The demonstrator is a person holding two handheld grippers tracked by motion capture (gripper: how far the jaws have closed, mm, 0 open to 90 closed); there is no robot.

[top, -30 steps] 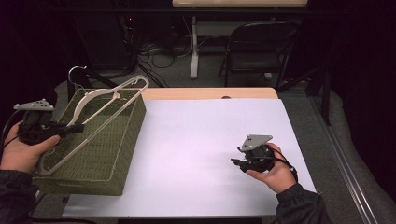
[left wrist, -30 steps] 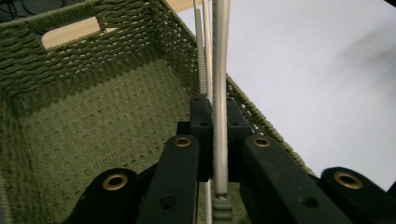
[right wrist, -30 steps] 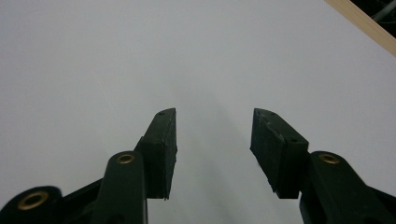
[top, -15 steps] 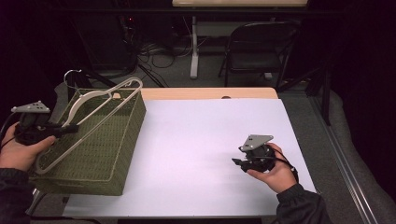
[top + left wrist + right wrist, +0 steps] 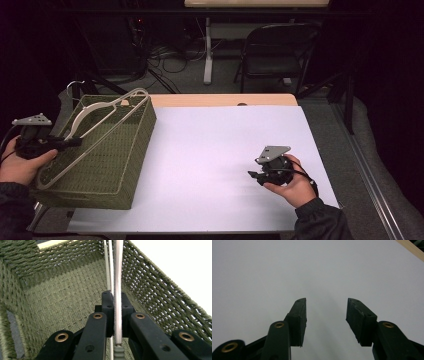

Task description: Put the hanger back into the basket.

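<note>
A pale clothes hanger lies slanted inside the green woven basket at the table's left, its hook end rising over the far rim. My left gripper is at the basket's left wall, shut on the hanger's thin bar, which runs straight up between the two black pads. My right gripper rests low over the white table surface at the right, held in a hand. Its jaws stand open with bare white table between them.
The white table top has a wooden strip along its far edge. Beyond the table stand a dark folding chair and a pale table leg among floor cables.
My left gripper has sunk and shifted with the hanger, so the hanger now sits lower in the basket. The right gripper has kept still.
</note>
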